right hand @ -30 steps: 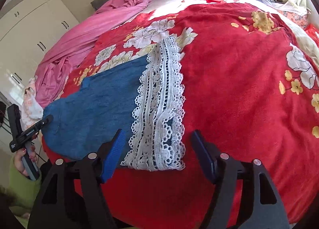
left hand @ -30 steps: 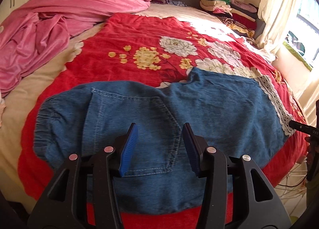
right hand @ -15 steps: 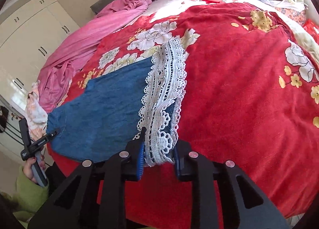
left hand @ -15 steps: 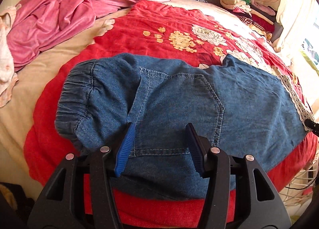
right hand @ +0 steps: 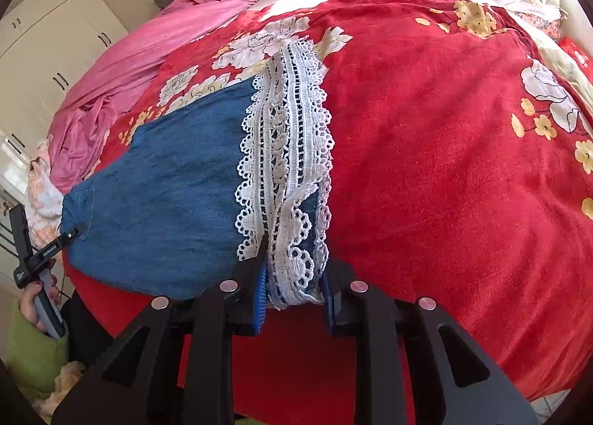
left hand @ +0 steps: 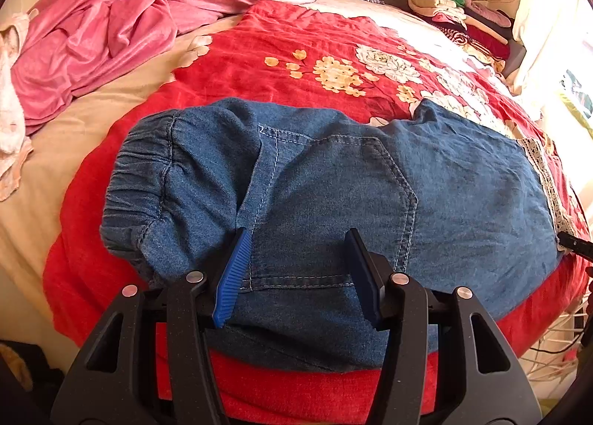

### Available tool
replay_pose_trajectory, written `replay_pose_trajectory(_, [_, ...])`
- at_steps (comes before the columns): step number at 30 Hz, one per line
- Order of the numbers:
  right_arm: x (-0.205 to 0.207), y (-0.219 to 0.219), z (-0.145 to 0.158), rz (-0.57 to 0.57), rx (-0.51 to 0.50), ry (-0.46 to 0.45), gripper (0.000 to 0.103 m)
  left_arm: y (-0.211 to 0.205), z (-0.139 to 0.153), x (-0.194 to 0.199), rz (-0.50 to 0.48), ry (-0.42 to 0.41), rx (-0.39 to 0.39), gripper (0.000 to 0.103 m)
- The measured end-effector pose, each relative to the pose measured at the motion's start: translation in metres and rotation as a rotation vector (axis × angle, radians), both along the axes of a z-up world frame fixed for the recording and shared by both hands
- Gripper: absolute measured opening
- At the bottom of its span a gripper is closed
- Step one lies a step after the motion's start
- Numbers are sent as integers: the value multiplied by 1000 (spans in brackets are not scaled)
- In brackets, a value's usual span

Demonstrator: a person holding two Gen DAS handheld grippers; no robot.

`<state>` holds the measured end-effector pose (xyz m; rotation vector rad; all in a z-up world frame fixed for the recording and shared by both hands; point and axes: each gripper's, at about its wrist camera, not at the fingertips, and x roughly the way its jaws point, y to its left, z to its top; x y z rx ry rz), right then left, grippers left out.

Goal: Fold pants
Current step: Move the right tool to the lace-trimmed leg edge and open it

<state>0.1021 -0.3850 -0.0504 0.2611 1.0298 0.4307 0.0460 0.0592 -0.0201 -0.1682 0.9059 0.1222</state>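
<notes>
Where the red floral blanket (left hand: 281, 39) covers the bed, a pink quilt (left hand: 111, 25) lies bunched beside white wardrobes (right hand: 44, 28), and folded clothes (left hand: 456, 10) are stacked near the headboard. Denim pants (left hand: 463, 180) lie flat across the blanket's near edge. Left gripper (left hand: 296, 276) stands wide open over the back pocket; right gripper (right hand: 294, 299) is clamped on the lace hem (right hand: 285, 136).

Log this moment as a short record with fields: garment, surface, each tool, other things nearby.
garment: blue denim pants with a white lace hem, lying flat
surface: red flowered blanket on a bed
left tool: open, fingers over the back pocket near the waistband
right tool: shut on the lace hem, bunching it
nearby: pink blanket, stack of folded clothes
</notes>
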Motion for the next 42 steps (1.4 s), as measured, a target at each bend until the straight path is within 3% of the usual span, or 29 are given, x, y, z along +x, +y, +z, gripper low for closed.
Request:
replay_pose_trajectory(8, [0,-6,7,-4,27,7,29,-2,14,1,-15,0,14,45])
replay_pose_trajectory(18, [-2,-22,19,-35,40,-29,54,-13,55,19,-48,-27,34,49])
replay_pose_trajectory(24, [1,-26,28,-40,45,-62,63,-38,72,47,-119,-34,24,50])
replay_pose_trajectory(36, [5,-28,40,-32,71,-123,64,-130,78,127,-348,-18,-9,52])
replay_pose_trajectory(39, [3,-31,41,-41,73,-133,76,-153,77,144,-404,-15,-12,52])
replay_pose_trajectory(42, [1,-32,39,-41,62,-131,77,-173,73,159,-449,-6,-22,53])
